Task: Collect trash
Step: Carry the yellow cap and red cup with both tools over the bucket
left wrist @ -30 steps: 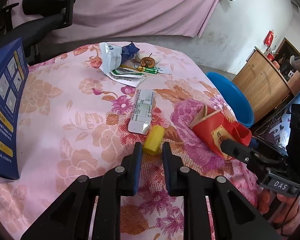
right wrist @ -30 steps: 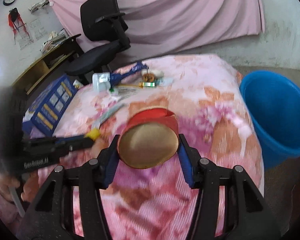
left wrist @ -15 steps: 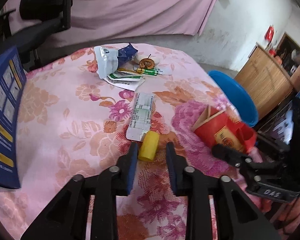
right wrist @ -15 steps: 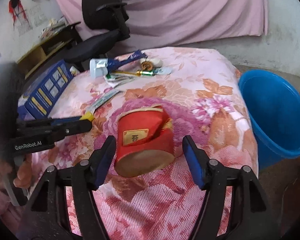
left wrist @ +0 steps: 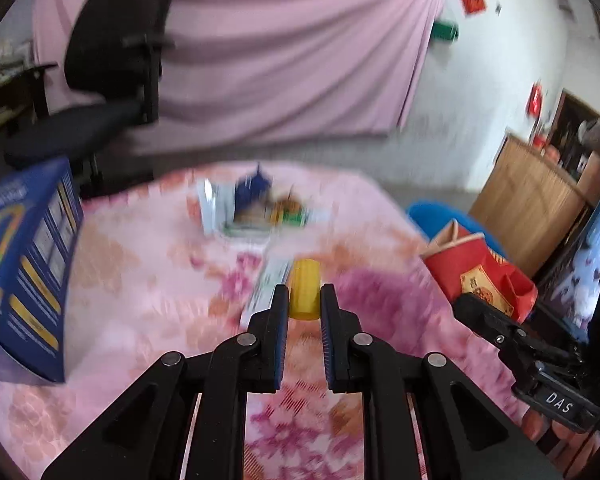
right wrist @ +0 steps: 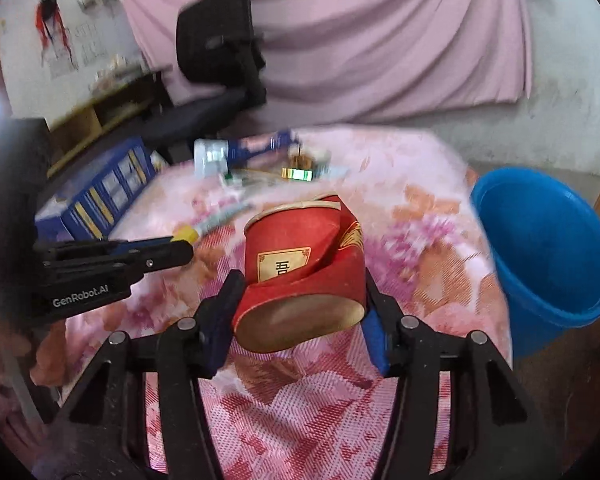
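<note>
A small yellow cylinder (left wrist: pixel 305 274) sits between the tips of my left gripper (left wrist: pixel 304 294). The jaws are closing and both pads touch its sides, just above the flowered pink cloth (left wrist: pixel 148 280). My right gripper (right wrist: pixel 300 286) is also closing. Its pads press on the base of a crushed red paper cup (right wrist: pixel 296 240) that leans away from me. In the right wrist view the left gripper (right wrist: pixel 180 246) comes in from the left with the yellow cylinder (right wrist: pixel 186 233) at its tip. The left wrist view has the red cup (left wrist: pixel 480 276) at the right.
A blue bucket (right wrist: pixel 548 240) stands on the floor off the table's right edge. More wrappers and packets (left wrist: pixel 256 208) lie at the far side, with a blister strip (left wrist: pixel 270 284) nearer. A dark blue box (left wrist: pixel 24 272) stands at the left. A black office chair (left wrist: pixel 112 72) is behind.
My left jaws closed onto the yellow cylinder and the hand rose and tipped up. My right jaws widened around the red cup, then closed on it again.
</note>
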{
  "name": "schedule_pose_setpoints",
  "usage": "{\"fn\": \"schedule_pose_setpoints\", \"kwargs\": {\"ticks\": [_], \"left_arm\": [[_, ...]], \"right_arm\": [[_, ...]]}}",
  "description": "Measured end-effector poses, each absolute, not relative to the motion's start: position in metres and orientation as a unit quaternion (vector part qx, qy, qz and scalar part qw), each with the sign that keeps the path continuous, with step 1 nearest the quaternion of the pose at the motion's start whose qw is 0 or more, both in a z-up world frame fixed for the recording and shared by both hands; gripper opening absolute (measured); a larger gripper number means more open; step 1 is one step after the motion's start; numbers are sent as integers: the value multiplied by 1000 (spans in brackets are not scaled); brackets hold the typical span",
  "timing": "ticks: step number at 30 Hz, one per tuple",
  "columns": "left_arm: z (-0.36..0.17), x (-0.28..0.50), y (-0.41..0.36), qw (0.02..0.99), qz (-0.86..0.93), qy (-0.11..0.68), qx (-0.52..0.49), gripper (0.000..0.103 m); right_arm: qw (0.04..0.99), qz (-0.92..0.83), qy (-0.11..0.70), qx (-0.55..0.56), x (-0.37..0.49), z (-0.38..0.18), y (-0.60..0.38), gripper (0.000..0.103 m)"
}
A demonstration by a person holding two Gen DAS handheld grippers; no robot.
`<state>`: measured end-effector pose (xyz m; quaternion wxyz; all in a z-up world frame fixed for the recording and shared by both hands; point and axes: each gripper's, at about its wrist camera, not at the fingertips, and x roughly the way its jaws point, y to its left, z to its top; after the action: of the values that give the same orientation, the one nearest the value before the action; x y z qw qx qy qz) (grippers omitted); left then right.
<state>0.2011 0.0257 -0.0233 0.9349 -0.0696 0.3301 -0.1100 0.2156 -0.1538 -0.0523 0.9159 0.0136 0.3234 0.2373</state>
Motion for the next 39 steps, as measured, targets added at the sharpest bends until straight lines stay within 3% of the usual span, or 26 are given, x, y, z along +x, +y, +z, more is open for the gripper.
{"fn": "schedule_pose_setpoints", "kwargs": {"ticks": [6, 12, 19, 28, 39], "left_arm": [[22, 185, 1, 968, -115, 222, -28, 12], [80, 182, -29, 986, -133, 105, 8, 12], [121, 201, -70, 984, -173, 29, 7, 12], [123, 232, -135, 972, -235, 27, 12, 13], [68, 282, -198, 954, -275, 117, 16, 13]], "right_arm": [[945, 223, 231, 59, 203, -23, -184, 82], [975, 195, 104, 33, 190, 32, -209, 82], [988, 156, -3, 10, 183, 82, -242, 82], [995, 89, -50, -3, 186, 89, -275, 82], [999, 33, 19, 4, 211, 41, -326, 82]]}}
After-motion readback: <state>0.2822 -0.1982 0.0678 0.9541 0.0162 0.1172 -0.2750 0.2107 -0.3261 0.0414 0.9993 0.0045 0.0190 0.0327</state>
